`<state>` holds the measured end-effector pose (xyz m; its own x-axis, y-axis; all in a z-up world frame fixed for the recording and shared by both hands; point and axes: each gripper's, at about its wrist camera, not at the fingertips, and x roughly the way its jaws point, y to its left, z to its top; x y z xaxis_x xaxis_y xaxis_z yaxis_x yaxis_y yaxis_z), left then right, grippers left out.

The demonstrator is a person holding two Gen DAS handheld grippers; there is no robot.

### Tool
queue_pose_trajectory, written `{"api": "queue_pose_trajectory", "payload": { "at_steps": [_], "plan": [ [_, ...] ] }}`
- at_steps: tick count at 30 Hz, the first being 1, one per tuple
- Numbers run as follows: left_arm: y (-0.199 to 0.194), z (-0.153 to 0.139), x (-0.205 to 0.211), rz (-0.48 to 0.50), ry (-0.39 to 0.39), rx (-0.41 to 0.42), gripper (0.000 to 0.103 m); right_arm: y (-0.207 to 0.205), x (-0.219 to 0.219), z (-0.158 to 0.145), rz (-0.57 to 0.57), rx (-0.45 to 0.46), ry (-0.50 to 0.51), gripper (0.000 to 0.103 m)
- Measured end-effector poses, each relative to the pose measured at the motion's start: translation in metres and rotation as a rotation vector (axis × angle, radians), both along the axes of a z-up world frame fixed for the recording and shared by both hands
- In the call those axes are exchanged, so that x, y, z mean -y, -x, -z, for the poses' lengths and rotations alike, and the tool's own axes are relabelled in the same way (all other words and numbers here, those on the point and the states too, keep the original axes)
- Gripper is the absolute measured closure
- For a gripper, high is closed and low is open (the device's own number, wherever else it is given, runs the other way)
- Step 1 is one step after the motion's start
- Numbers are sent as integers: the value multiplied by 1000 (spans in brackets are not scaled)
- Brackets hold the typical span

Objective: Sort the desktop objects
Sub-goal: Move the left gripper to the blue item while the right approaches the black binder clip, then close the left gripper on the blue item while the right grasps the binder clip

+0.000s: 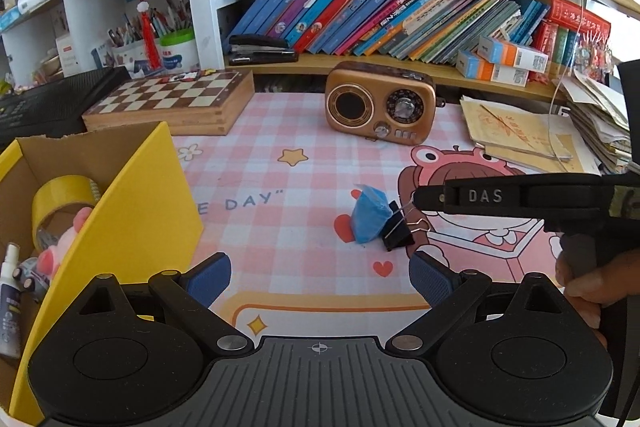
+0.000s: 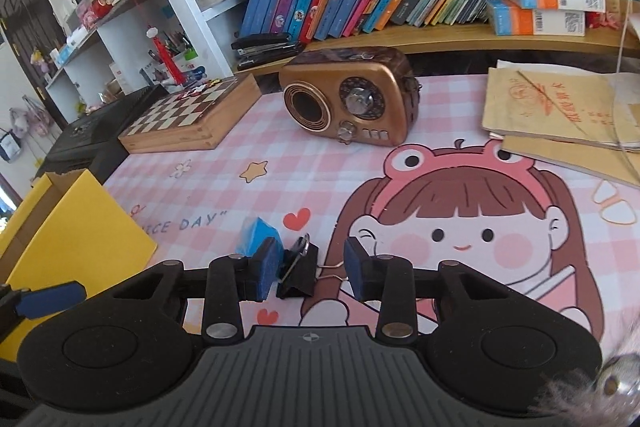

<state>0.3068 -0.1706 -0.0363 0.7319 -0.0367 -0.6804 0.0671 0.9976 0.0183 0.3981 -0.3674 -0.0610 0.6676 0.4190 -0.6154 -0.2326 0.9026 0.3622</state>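
Looking along the left gripper (image 1: pixel 320 277), I saw its blue-padded jaws spread wide over the desk with nothing between them. The desk was covered by a pink checked mat (image 1: pixel 280 131) printed with stars, hearts and a cartoon girl. A black binder clip (image 1: pixel 396 233) lay on the mat ahead, touching a small blue packet (image 1: pixel 370 217) on its left. The right gripper (image 1: pixel 416 197) reached in from the right edge, its tip at the clip's wire handles. A yellow cardboard box (image 1: pixel 132 211) stood at the left, holding a tape roll (image 1: pixel 60 199), a pink plush toy and a small bottle. Farther back sat a chessboard box (image 1: pixel 172 99), a gold retro radio (image 1: pixel 380 107) and a stack of papers (image 1: pixel 516 131). Leaning books (image 1: pixel 380 7) filled the shelf behind.

From the right wrist view, the right gripper (image 2: pixel 310 269) had its jaws partly closed around the binder clip (image 2: pixel 298 271). The left pad touched the clip's body; the right pad stood just clear, at a wire handle. I could not tell whether the clip was firmly gripped. The blue packet (image 2: pixel 254 237) sat just beyond the left pad. The yellow box (image 2: pixel 84 231) stood at the left, with the left gripper's blue pad showing at that edge. The radio (image 2: pixel 352 103), chessboard box (image 2: pixel 188 119) and a notebook (image 2: pixel 560 107) lay beyond.
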Motion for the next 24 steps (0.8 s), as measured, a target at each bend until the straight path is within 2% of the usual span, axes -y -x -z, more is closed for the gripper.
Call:
{"api": "queue_pose_trajectory", "payload": {
  "at_steps": [4, 8, 10, 13, 17, 20, 24],
  "plan": [
    [-3, 4, 1, 2, -1, -11, 5, -7, -3, 4, -11, -12, -28, 74],
    [-6, 5, 1, 2, -1, -16, 5, -12, -3, 12, -9, -54, -61, 85],
    [-8, 6, 2, 1, -2, -17, 5, -14, -3, 15, -4, -67, -71, 86],
    [-10, 7, 2, -1, -6, -19, 5, -16, -2, 18, 1, -63, -83, 88],
    [-15, 9, 3, -4, -10, -22, 5, -20, 0, 21, 1, -70, -121, 98],
    [-17, 10, 4, -4, -8, -21, 5, -19, 2, 19, -11, -61, -140, 101],
    [-26, 15, 9, -2, 0, -31, 6, -14, 8, 8, -9, -29, -139, 101]
  ]
}}
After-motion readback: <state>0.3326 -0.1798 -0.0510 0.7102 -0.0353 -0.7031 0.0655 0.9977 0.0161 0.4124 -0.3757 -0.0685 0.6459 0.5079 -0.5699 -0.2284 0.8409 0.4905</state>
